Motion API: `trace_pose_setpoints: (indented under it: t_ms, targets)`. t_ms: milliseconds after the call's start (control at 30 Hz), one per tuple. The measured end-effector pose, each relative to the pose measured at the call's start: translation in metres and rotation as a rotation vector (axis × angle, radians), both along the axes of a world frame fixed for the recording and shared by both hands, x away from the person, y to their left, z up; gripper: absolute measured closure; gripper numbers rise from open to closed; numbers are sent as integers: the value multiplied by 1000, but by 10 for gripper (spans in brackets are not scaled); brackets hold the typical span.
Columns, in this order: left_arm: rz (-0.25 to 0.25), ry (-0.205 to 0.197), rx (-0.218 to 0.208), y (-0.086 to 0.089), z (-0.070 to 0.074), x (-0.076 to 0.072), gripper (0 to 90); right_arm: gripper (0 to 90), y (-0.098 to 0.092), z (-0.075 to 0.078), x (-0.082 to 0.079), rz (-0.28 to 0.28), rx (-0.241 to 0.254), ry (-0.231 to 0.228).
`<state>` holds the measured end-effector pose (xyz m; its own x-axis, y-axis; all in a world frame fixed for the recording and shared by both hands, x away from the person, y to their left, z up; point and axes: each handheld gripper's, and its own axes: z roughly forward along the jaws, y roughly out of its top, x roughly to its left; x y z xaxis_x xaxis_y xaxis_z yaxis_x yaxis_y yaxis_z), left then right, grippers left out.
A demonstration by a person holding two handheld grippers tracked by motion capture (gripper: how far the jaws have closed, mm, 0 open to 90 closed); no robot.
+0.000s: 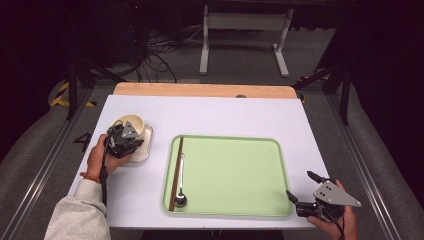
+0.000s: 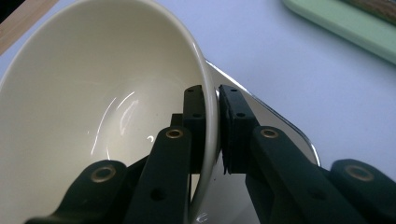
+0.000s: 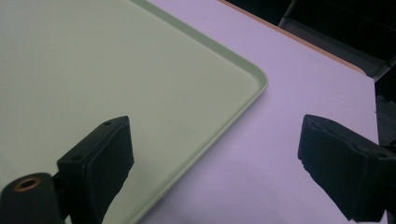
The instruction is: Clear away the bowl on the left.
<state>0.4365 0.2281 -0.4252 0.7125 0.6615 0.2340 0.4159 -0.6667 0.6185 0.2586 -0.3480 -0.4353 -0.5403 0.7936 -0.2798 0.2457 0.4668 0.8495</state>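
left tool (image 2: 212,126) clamped on cream bowl (image 2: 93,93) rim | right tool (image 3: 215,168) jaws wide apart, holding nothing | green tray (image 1: 260,210): spoon (image 1: 180,199), chopsticks (image 1: 176,172)

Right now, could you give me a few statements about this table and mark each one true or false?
1. The left gripper has its jaws clamped on the cream bowl's rim. True.
2. The right gripper holds the spoon. False: its jaws are open and empty.
3. The spoon lies in the green tray. True.
4. The chopsticks lie outside the tray. False: they lie along the tray's left edge, inside it.
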Motion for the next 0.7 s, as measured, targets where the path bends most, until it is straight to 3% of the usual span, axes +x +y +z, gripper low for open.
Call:
trace_pose_setpoints:
  t_ms: [133,233,700]
  targets:
    - [-7,-1,4,0,1,-2,825,107,0,0,0,1,2,-1]
    - [-11,-49,-11,-2,8,-7,824,106,0,1,0,1,2,-1]
    - [-78,-139,-28,-20,36,-27,824,106,-1,1,-1,-2,4,-5]
